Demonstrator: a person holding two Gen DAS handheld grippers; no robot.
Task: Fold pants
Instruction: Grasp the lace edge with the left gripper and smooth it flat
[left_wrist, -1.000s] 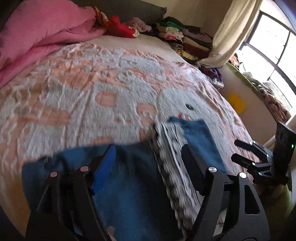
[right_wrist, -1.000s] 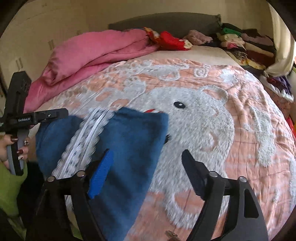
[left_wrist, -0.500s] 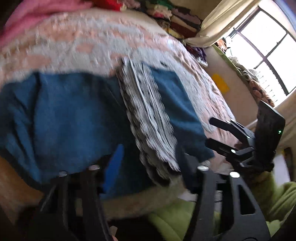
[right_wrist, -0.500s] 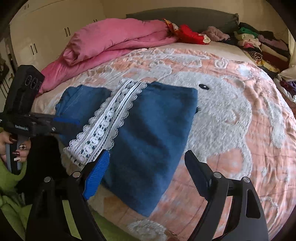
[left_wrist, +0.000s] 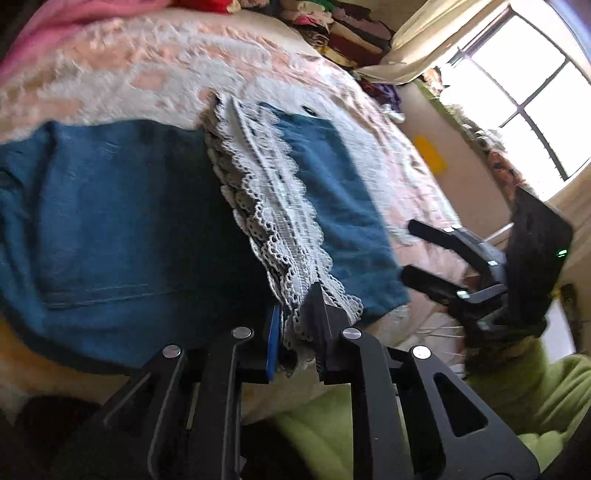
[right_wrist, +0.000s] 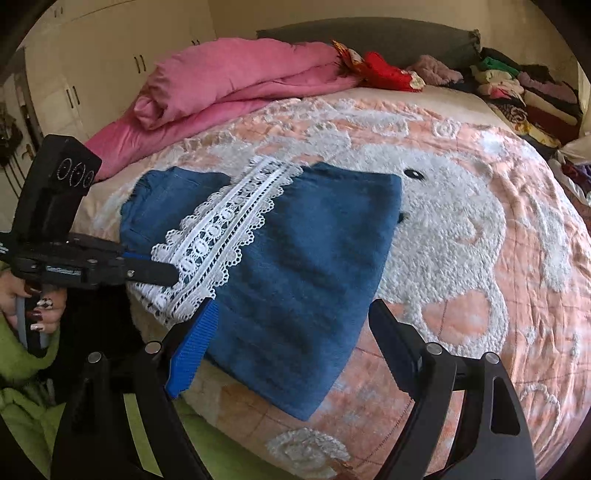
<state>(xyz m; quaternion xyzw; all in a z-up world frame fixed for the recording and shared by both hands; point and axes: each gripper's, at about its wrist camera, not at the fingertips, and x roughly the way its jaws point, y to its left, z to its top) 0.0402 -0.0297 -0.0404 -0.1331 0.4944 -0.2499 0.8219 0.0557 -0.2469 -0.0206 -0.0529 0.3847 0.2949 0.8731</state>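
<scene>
The blue pants (right_wrist: 295, 266) lay near the front edge of the bed (right_wrist: 480, 229), already doubled over — the lace trim (right_wrist: 221, 236) ran diagonally across the top layer, so at least one fold looked done. The left gripper (left_wrist: 295, 325) had its jaws nearly closed on the near end of the lace trim, pinching it with the cloth edge under it; the right wrist view showed it coming in from the side at the same spot. The right gripper (right_wrist: 291, 332) was wide open and held nothing, hovering just above the near hem. Judgement: roughly mid-task — a further fold remained, with squaring of the skewed near corner likely after.
</scene>
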